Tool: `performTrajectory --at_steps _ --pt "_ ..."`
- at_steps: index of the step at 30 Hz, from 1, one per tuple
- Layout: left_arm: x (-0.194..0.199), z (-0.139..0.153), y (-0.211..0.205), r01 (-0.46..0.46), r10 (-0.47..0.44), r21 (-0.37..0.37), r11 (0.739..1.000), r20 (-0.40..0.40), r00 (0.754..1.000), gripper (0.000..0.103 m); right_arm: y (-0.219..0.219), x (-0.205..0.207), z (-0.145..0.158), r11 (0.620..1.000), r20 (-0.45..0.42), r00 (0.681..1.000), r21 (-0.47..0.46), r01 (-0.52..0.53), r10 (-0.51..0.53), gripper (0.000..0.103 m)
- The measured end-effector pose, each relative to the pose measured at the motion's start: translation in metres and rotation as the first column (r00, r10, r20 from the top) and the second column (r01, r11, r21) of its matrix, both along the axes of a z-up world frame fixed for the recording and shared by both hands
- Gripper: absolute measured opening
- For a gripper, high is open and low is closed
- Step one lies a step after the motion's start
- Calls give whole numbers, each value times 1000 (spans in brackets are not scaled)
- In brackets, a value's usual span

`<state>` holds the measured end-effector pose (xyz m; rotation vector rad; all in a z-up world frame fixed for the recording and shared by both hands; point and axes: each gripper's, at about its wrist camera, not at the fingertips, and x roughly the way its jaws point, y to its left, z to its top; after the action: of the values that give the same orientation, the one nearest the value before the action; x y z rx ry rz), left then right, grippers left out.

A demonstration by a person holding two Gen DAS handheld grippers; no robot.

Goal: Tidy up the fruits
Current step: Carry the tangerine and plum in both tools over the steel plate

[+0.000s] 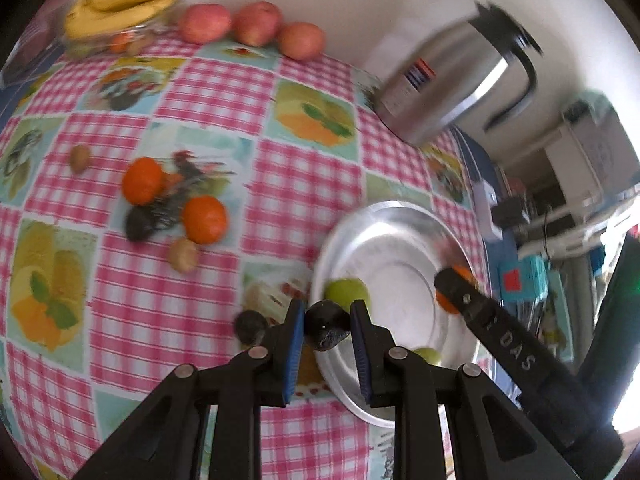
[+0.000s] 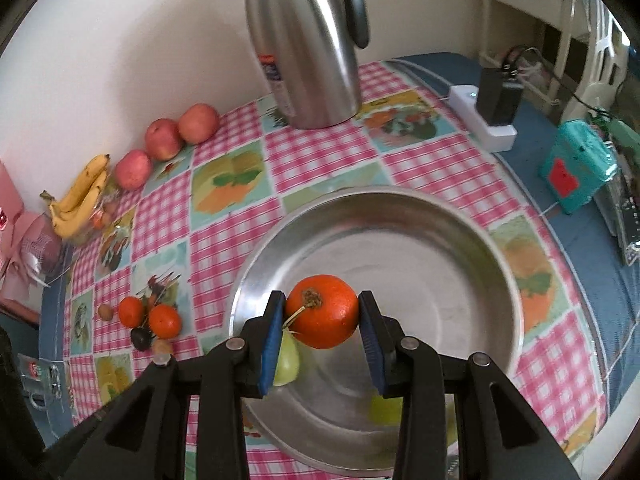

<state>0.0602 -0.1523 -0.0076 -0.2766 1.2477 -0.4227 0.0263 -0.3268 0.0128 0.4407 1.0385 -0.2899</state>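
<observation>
My left gripper (image 1: 326, 322) is shut on a small dark plum (image 1: 325, 330), held at the near left rim of the steel bowl (image 1: 400, 248). My right gripper (image 2: 322, 312) is shut on an orange (image 2: 322, 316) above the steel bowl (image 2: 440, 240); from the left wrist view it (image 1: 450, 286) hangs over the bowl's right side. Green fruits (image 1: 346, 292) (image 2: 286, 362) lie inside the bowl. On the cloth to the left lie two oranges (image 1: 204, 219) (image 2: 165, 321), a dark plum (image 1: 138, 224) and small brown fruits (image 1: 183, 255). Another dark plum (image 1: 250, 325) sits beside my left fingers.
A steel jug (image 2: 304, 40) stands behind the bowl. Three red apples (image 1: 256, 23) (image 2: 164, 139) and a banana bunch (image 1: 124, 4) (image 2: 80, 196) line the wall. A white box with a black block (image 2: 494, 104) and a teal box (image 2: 576, 168) sit on the right.
</observation>
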Motion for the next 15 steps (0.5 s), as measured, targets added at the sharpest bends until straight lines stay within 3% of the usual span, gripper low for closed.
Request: performTrajectory --at_steps 9,15 --pt "-19 -13 -49 144 -145 105 984 -1 989 25 -6 -1 -17 1000 -56 998 12 14 -14 39" --pt "-20 -20 -50 146 -145 123 982 -12 989 25 -7 -1 -21 1000 -78 997 8 18 -17 39"
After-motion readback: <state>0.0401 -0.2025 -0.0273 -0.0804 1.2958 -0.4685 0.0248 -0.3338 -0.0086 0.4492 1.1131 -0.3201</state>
